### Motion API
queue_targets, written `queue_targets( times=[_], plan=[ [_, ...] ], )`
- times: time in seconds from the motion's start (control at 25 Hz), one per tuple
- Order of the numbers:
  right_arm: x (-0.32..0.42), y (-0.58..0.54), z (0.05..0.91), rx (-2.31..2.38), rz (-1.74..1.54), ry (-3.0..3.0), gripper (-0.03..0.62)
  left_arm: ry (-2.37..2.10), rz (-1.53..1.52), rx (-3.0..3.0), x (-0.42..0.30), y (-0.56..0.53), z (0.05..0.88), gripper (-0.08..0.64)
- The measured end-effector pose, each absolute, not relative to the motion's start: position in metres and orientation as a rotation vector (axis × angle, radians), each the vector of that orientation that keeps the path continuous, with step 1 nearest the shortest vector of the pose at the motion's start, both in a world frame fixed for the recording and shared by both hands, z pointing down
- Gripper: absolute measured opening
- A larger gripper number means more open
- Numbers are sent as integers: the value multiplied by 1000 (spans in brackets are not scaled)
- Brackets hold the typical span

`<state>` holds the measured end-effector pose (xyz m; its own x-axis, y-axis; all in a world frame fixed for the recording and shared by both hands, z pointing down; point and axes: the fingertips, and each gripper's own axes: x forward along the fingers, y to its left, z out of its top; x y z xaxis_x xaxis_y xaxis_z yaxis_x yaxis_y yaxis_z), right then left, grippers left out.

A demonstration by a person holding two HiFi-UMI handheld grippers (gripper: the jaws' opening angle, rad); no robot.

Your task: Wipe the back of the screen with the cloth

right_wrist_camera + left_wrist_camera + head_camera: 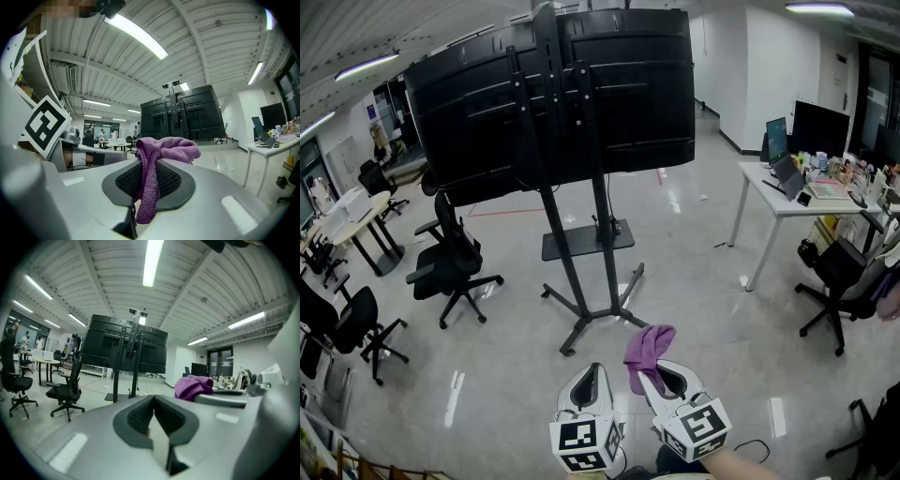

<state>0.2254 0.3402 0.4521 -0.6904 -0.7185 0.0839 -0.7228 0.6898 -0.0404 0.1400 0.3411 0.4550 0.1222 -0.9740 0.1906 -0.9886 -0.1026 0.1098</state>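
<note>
The big black screen (553, 94) stands on a wheeled floor stand (586, 309), its back with the mounting rails facing me. It also shows far off in the left gripper view (123, 350) and the right gripper view (185, 112). My right gripper (654, 370) is shut on a purple cloth (647, 347), which bunches above the jaws and hangs down between them (154, 173). My left gripper (592, 378) is beside it, shut with nothing held (153, 416). Both grippers are low and well short of the screen.
Black office chairs (450, 267) stand left of the stand, more at the far left (347, 323). A white desk (787, 202) with monitors and clutter is at the right, with a chair (839, 281) by it. Shiny floor lies between me and the stand.
</note>
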Motion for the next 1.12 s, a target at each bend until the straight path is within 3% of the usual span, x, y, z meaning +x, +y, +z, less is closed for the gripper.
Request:
queue_targets(
  times=[0.32,1.12],
  plan=[
    [233,272,456,1195,106,-2840,51,-1923,124,2179,147,270,466,8],
    [291,-63,405,1155,-120,-2856,52,-1994,117,2191,207,-54,429,8]
  ],
)
